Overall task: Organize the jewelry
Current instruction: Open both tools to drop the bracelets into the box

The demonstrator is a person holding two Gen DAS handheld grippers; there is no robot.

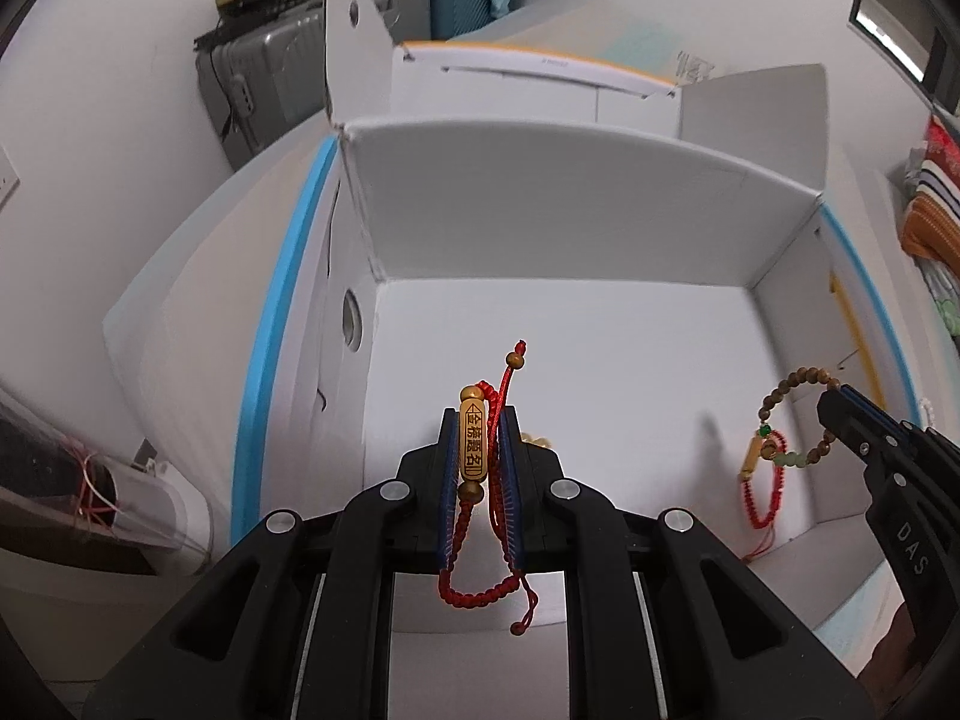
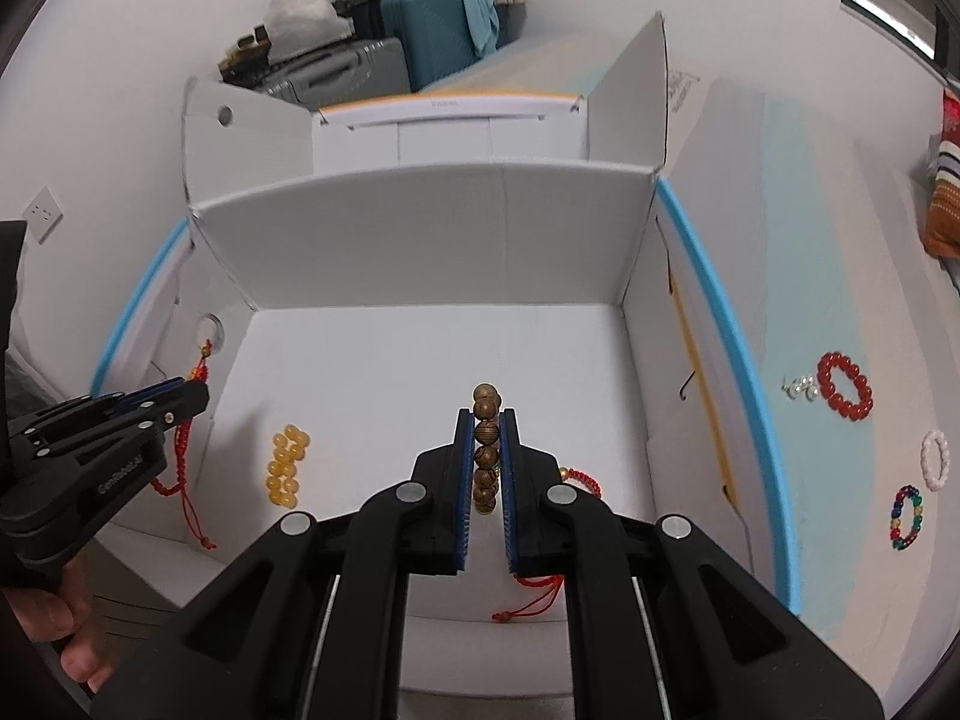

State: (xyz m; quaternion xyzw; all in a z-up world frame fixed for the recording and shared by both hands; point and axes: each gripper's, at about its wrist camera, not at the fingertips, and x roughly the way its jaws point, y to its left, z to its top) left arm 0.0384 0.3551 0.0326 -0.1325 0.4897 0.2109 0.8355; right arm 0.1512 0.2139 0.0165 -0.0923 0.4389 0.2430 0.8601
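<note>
Left tool (image 1: 480, 420): I see its blue-lined jaws pressed nearly together, pinching a red cord bracelet (image 1: 480, 546) with an engraved gold-coloured bar charm (image 1: 472, 447); the charm stands upright between the pads, and the braided loop and knotted tails dangle below them.
Right tool (image 2: 486, 420): I see its jaws clamped on a wooden bead bracelet (image 2: 486, 450); the brown beads sit stacked in a column between the pads, the top ones jutting past the tips.
Right tool, as seen from the left wrist: the wooden strand hangs from its tips as an open ring, with a few green beads, a second gold-coloured bar (image 1: 751, 457) and a red cord (image 1: 765, 501) hanging below.
Box (image 2: 420, 228): white, open-topped, flaps raised; both of my tools point down into it.
Box floor: a yellow bead bracelet (image 2: 285, 467) lies on it toward the left side; part of another red cord piece (image 2: 583, 480) shows just right of the right tool.
Desk (image 2: 798, 240): white and pale blue, right of the box; it carries a red bead bracelet (image 2: 845, 385), a small silver piece (image 2: 800, 387), a white bead bracelet (image 2: 936, 459) and a multicoloured bead bracelet (image 2: 906, 517), all apart from each other.
Hand (image 2: 66, 618): bare fingers grip the handle of the left tool at the lower left of the right wrist view.
</note>
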